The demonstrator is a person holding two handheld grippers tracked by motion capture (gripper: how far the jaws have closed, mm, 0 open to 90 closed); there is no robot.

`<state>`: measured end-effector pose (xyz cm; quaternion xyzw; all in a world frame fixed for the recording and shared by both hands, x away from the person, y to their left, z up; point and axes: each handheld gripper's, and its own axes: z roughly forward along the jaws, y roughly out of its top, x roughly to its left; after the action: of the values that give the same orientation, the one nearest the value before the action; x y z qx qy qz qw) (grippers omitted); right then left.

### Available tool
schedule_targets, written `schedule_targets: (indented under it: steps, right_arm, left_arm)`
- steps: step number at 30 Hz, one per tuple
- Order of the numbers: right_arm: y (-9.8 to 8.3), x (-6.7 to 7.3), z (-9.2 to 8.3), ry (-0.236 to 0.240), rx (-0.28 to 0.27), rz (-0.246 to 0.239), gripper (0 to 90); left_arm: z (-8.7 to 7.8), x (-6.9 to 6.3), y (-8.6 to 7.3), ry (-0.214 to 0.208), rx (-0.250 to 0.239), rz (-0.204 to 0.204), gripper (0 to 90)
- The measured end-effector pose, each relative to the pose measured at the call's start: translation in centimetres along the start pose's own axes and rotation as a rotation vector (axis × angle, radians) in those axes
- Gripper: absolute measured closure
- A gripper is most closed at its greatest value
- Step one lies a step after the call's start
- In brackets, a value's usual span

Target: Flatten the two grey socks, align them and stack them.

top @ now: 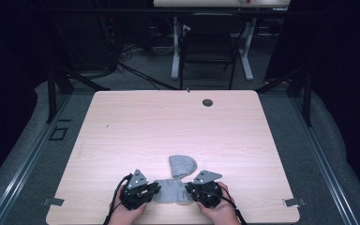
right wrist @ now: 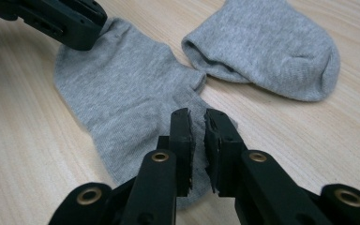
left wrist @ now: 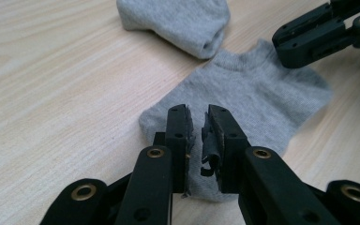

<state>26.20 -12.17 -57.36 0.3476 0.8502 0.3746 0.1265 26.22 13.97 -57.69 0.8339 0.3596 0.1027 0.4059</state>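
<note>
A flat grey sock (top: 171, 192) lies near the table's front edge, between my two grippers. My left gripper (top: 155, 187) hovers over its left end (left wrist: 253, 93); the jaws stand a narrow gap apart with no cloth pinched between them (left wrist: 198, 115). My right gripper (top: 187, 189) is over the sock's right end (right wrist: 122, 79), its jaws likewise slightly parted and empty (right wrist: 198, 117). A second grey sock (top: 183, 165), folded or bunched, lies just beyond, touching the first (left wrist: 178, 18) (right wrist: 272, 37). Each gripper view also catches the other gripper at the sock's far end (left wrist: 304, 37) (right wrist: 61, 18).
The light wooden table (top: 168, 122) has a small round hole (top: 207, 102) near its far edge. A black chair (top: 208, 47) and white desk legs stand behind it. The person's hands reach in over the front edge.
</note>
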Motion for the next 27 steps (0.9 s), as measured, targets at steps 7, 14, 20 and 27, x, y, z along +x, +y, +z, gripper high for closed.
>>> schedule_targets:
  steps: [7,14,20,27]
  right_arm:
    - [-0.3,-0.2,0.1,-0.003,0.035,0.019,82.4]
    - [-0.7,-0.1,-0.4,-0.001,0.043,0.032,84.2]
    - [-0.9,-0.1,-0.8,-0.006,0.062,0.010,85.9]
    - [-0.9,-0.1,-0.8,-0.004,0.065,0.013,86.1]
  left_arm:
    - [0.2,-0.1,-0.4,0.003,0.026,0.007,78.7]
    - [-0.1,-0.3,-0.8,-0.007,0.026,-0.002,78.6]
    - [-0.3,-0.5,-0.9,-0.010,0.038,0.002,78.7]
    - [-0.4,-0.4,-0.9,-0.009,0.037,-0.004,78.6]
